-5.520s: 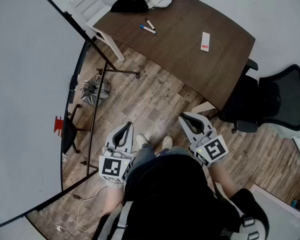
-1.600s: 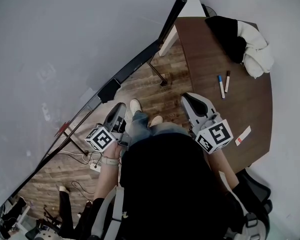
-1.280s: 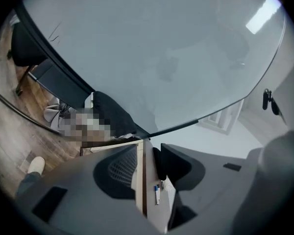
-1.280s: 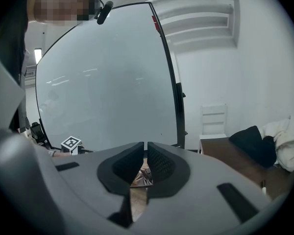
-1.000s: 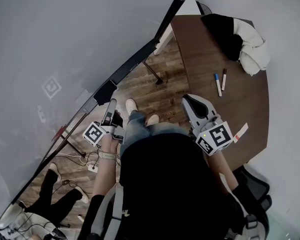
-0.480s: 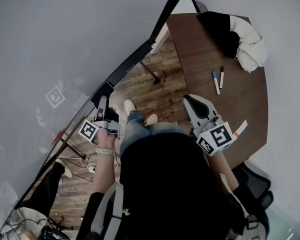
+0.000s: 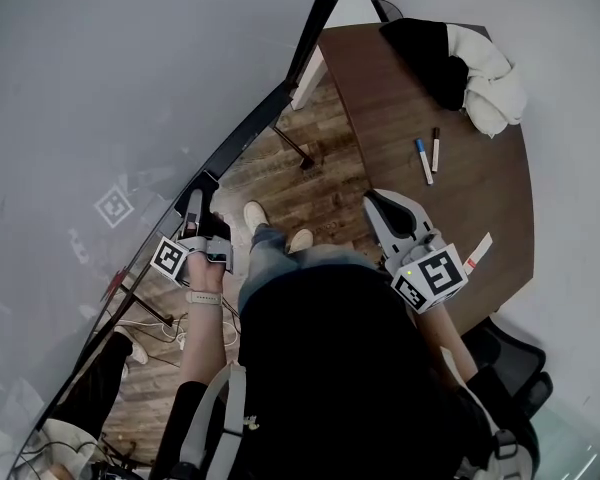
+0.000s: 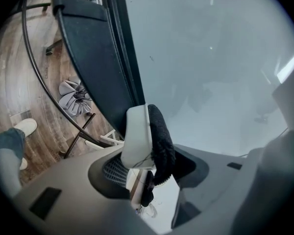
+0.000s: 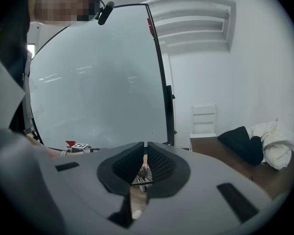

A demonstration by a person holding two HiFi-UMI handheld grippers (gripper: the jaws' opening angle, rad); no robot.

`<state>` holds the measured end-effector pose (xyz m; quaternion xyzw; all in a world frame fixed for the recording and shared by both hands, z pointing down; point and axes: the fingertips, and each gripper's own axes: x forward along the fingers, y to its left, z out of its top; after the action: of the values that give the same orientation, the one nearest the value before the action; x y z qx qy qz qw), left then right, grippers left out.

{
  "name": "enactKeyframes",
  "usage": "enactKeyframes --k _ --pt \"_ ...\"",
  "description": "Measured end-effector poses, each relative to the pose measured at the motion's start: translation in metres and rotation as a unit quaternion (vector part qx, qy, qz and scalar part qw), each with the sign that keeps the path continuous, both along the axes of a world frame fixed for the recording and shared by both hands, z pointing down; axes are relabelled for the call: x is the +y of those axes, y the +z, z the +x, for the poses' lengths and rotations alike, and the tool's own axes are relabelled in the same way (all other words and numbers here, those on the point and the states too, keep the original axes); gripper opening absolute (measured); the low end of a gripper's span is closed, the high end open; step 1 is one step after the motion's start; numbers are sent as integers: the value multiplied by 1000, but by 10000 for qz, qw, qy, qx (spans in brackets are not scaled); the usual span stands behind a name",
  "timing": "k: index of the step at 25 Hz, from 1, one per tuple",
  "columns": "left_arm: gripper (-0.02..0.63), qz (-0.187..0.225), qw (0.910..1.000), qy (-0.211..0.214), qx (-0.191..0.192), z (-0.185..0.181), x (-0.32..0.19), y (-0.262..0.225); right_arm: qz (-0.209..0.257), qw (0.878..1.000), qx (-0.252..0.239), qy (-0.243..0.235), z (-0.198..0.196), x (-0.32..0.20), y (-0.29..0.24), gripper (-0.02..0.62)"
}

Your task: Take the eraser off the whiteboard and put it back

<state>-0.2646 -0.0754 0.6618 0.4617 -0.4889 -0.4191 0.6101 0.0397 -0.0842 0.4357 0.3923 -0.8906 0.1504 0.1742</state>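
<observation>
The eraser (image 8: 146, 137), a white body with a black felt face, sits between the jaws of my left gripper (image 8: 154, 168), which are closing on it, white side on one pad, felt toward the other. The felt faces the whiteboard (image 8: 210, 58), close to its black lower ledge (image 8: 95, 67). In the head view the left gripper (image 7: 198, 220) is at the board's ledge (image 7: 205, 181), with the dark eraser (image 7: 217, 230) at its tips. My right gripper (image 7: 382, 208) hangs above the floor in front of me, shut and empty (image 9: 144, 146).
A brown table (image 7: 480, 198) on the right carries two markers (image 7: 426, 155), a heap of black and white cloth (image 7: 460, 63) and a small card (image 7: 477, 253). A white chair (image 9: 204, 120) stands by the board. Cables (image 7: 140, 323) lie on the floor near the board's stand.
My left gripper has moved toward the whiteboard's lower ledge with the eraser and rolled a little. The right gripper has stayed where it was.
</observation>
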Motion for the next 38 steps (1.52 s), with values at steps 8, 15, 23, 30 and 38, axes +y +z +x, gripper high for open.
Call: enactKeyframes --k 8,15,23,30,38 --pt "199 -26 10000 -51 30 4 2 0 3 10000 -22 23 7 3 -1 32" --pt "188 21 10000 15 -46 10 11 -2 20 10000 -56 -43 8 7 1 32" --pt "175 41 9998 97 -143 20 24 -7 28 9999 -106 -82 15 13 0 32" --pt "172 153 9987 391 -280 43 28 -20 59 9997 -221 -11 29 18 -1 32" --pt "170 493 9924 982 -546 81 13 -54 144 9989 -354 261 52 21 -5 32"
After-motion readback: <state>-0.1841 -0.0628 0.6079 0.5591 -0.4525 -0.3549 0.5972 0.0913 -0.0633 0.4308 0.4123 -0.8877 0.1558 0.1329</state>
